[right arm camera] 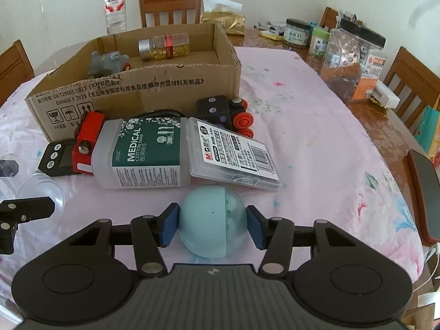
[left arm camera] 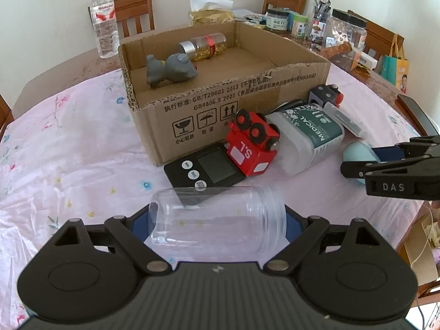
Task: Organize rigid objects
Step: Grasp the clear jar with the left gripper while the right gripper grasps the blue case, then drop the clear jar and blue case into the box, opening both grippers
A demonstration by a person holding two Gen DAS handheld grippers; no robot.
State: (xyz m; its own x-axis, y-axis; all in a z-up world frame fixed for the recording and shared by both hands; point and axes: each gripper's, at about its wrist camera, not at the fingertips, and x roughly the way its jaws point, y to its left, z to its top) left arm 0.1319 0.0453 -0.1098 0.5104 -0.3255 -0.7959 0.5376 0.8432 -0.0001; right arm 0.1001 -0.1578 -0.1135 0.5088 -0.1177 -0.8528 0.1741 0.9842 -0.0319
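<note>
My left gripper [left arm camera: 217,224] is shut on a clear plastic jar [left arm camera: 217,217] lying sideways between its blue pads. My right gripper [right arm camera: 211,225] is closed around a light blue ball [right arm camera: 211,220], its pads touching both sides; the ball rests on the cloth. It also shows in the left wrist view [left arm camera: 357,156]. A cardboard box [left arm camera: 209,115] holds a grey toy [left arm camera: 170,68] and a bottle of yellow capsules [left arm camera: 203,45]. In front of it lie a red toy train [left arm camera: 253,143], a black scale [left arm camera: 203,167], a cotton swab box [right arm camera: 143,154], a clear plastic case [right arm camera: 233,156] and a black toy wagon [right arm camera: 220,112].
A pink floral cloth [right arm camera: 316,151] covers the table. A water bottle [left arm camera: 104,19] stands behind the box. Jars and packets [right arm camera: 352,55] crowd the far right. A phone [right arm camera: 425,195] lies at the right edge. Wooden chairs [right arm camera: 170,5] surround the table.
</note>
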